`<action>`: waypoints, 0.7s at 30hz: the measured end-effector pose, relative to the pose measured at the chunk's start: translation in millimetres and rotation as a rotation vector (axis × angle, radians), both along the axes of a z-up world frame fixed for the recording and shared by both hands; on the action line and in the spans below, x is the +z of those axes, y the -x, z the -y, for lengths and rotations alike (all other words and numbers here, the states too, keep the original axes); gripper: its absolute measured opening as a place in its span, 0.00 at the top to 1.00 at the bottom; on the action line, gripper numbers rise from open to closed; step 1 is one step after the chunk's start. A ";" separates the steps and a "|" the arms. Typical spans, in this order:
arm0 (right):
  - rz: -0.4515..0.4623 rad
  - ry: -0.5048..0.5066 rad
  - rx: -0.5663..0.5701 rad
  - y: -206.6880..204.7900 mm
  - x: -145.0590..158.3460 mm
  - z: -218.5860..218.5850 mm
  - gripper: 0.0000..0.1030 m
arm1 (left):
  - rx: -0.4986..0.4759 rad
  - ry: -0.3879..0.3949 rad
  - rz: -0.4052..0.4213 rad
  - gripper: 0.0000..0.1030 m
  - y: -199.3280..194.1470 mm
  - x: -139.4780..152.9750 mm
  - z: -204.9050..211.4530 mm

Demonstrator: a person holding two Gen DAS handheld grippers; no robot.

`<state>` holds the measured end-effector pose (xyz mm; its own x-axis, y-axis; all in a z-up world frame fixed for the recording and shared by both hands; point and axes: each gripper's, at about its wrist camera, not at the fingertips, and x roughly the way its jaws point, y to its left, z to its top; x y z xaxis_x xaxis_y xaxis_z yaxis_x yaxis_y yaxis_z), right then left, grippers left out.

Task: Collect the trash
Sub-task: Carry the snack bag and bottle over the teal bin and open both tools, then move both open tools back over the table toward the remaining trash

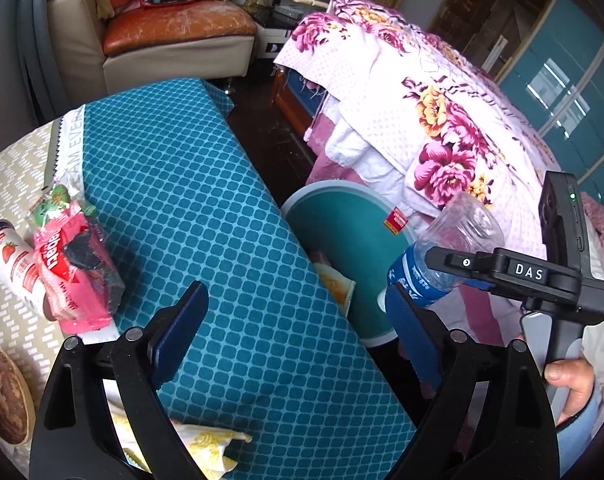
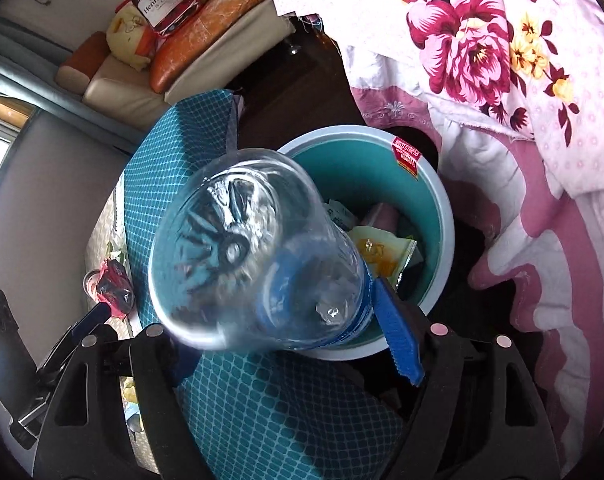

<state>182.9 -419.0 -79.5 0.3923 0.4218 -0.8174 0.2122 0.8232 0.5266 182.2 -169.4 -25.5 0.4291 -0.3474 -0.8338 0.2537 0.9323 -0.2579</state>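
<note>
Bottle clear ribbed plastic, prob. over round teal bin.

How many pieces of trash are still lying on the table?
3. A strawberry-labelled cup lies at the left edge of the table, a pink wrapper bundle right beside it, and a yellow wrapper at the near end. More may be hidden out of frame.

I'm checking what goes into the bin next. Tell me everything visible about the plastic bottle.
The plastic bottle is clear, thin-walled and looks empty, with a blue label band around its middle and a ribbed, petal-shaped base. It sits between the jaws of the right gripper, base pointing away from the gripper, tilted, raised beside the teal trash bin. Its cap end is hidden.
</note>
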 end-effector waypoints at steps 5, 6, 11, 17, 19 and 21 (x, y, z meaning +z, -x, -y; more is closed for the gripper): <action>-0.007 -0.013 -0.011 6.0 6.1 -3.7 0.25 | 0.013 0.000 0.001 0.12 9.5 2.8 -11.0; -0.005 -0.012 -0.014 7.3 7.6 -4.5 0.25 | 0.016 0.002 0.002 0.12 11.3 3.4 -13.2; 0.073 0.087 -0.014 6.4 20.8 -10.6 0.25 | 0.030 0.004 0.012 0.12 18.6 8.3 -24.3; 0.082 0.076 0.012 -18.9 28.1 -12.7 0.25 | 0.060 0.013 0.026 0.12 23.8 15.1 -38.7; 0.095 0.083 0.010 -18.2 30.9 -14.4 0.25 | 0.070 0.014 0.027 0.12 23.0 15.2 -41.5; 0.091 0.069 0.015 -15.4 30.2 -16.5 0.25 | 0.076 0.026 0.017 0.12 21.3 13.3 -43.2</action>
<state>198.4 -402.5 -49.3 0.4605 0.3723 -0.8058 0.1535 0.8607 0.4854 160.9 -126.2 -12.2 0.4689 -0.3347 -0.8174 0.1865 0.9421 -0.2788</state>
